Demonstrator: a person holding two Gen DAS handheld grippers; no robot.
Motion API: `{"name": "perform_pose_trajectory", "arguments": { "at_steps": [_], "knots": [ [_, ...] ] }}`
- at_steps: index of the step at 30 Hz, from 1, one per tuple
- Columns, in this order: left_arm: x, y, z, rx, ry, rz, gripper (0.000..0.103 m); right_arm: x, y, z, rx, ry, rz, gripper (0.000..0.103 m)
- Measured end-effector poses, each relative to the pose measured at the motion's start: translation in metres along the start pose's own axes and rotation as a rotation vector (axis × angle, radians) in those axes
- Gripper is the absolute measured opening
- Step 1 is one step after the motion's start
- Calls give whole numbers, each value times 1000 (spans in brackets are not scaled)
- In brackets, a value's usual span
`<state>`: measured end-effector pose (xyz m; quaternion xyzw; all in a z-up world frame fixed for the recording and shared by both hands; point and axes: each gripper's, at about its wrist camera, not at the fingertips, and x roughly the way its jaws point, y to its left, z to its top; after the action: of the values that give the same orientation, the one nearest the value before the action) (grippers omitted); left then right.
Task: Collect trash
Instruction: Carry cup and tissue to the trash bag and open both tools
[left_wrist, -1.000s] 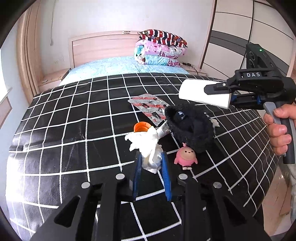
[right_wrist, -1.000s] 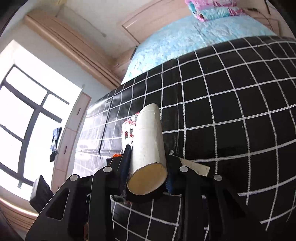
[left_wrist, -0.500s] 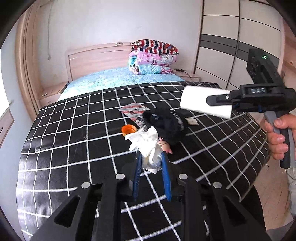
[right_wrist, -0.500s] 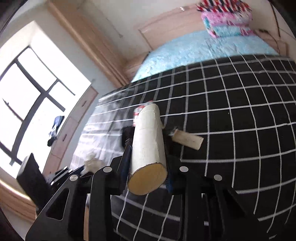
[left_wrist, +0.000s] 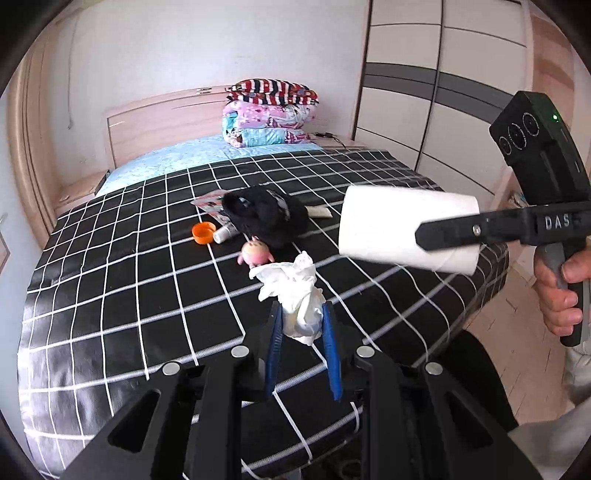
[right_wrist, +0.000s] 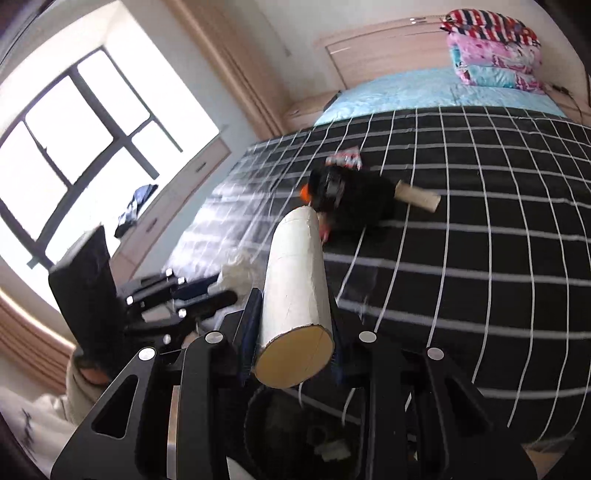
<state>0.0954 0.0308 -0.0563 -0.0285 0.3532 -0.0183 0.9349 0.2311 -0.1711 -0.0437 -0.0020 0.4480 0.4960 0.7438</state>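
My left gripper (left_wrist: 301, 317) is shut on a crumpled white tissue (left_wrist: 295, 295) and holds it above the black checked bedspread (left_wrist: 129, 295). My right gripper (right_wrist: 293, 321) is shut on a white cardboard tube (right_wrist: 295, 280), held in the air at the bed's near right corner; the tube also shows in the left wrist view (left_wrist: 399, 229). On the bed lie an orange cap (left_wrist: 203, 233), a small white bottle (left_wrist: 226, 232), a foil wrapper (left_wrist: 210, 201), a second cardboard tube (right_wrist: 417, 195) and a pink toy (left_wrist: 255, 253) beside a black fuzzy slipper (left_wrist: 266, 218).
A dark bin opening (right_wrist: 314, 432) with something white inside shows below my right gripper, at the bed's foot. Folded quilts (left_wrist: 269, 114) are stacked at the headboard. A wardrobe (left_wrist: 443, 92) stands on the right, a window (right_wrist: 74, 147) on the left side.
Both grippers have pulled back from the pile toward the foot of the bed, carrying the tissue and the tube. The objects on the bed now look farther away.
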Motion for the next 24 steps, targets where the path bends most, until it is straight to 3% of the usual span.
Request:
{"name": "perform_pose_trajectory", "arguments": {
  "at_steps": [7,11,24],
  "knots": [
    [-10,-25,-27,37,32,-40,21,4,9,-52,-30,107,16,32],
    [-16,-39,-45,63,57,-70,21,11,3,-80,-13,175,73,32],
    [10,-62,-101,76,217,-119,21,42,-2,-146,-43,365,24,33]
  ]
}}
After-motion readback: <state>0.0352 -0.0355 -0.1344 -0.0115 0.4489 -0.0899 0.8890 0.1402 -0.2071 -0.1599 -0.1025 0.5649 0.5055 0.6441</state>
